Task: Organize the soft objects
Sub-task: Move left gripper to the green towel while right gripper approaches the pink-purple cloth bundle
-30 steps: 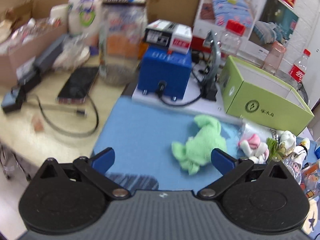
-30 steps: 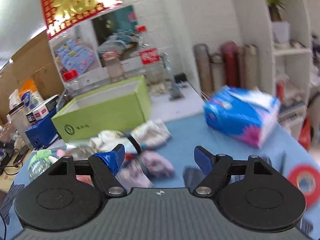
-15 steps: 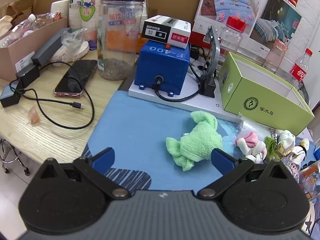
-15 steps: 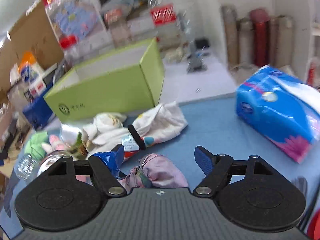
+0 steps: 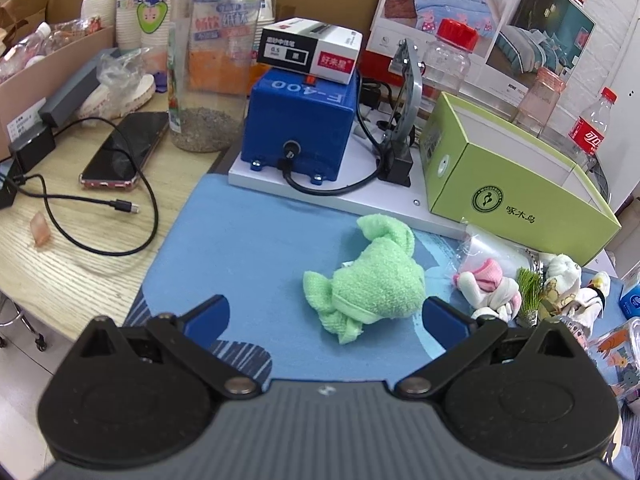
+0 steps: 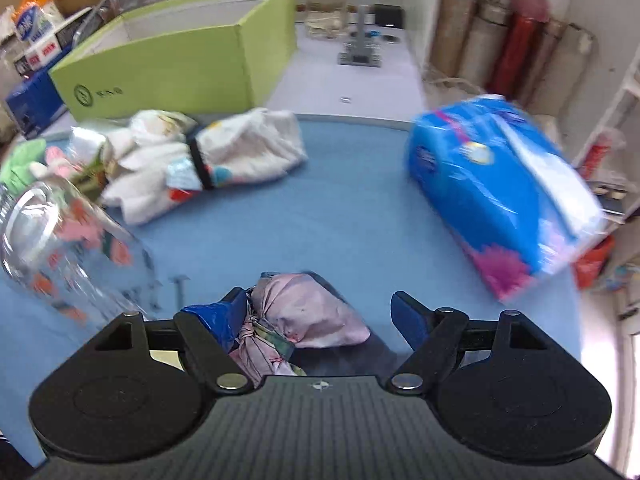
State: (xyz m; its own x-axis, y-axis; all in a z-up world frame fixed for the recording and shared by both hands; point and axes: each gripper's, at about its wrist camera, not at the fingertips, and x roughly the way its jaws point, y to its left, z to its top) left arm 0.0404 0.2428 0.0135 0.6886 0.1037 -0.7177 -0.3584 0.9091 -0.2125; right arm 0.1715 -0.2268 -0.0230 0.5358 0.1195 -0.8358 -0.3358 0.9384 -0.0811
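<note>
A crumpled green towel (image 5: 370,280) lies on the blue mat (image 5: 248,248), just ahead of my open left gripper (image 5: 324,314). A pink and white soft toy (image 5: 490,284) lies to its right. In the right wrist view a knotted pink cloth bundle (image 6: 304,316) lies on the mat between the fingers of my open right gripper (image 6: 322,312), close to the left finger. A white patterned cloth roll with a black band (image 6: 216,160) lies further ahead on the left. The green open box (image 6: 176,56) stands behind it and also shows in the left wrist view (image 5: 516,200).
A clear printed glass (image 6: 72,248) lies at the left. A blue tissue pack (image 6: 504,196) sits at the right. A blue machine (image 5: 300,120), a jar (image 5: 216,64), a phone (image 5: 124,152), a cable and bottles crowd the table behind the mat.
My right gripper has dropped and moved forward, so the pink bundle now sits between its fingers. My left gripper has come closer to the green towel.
</note>
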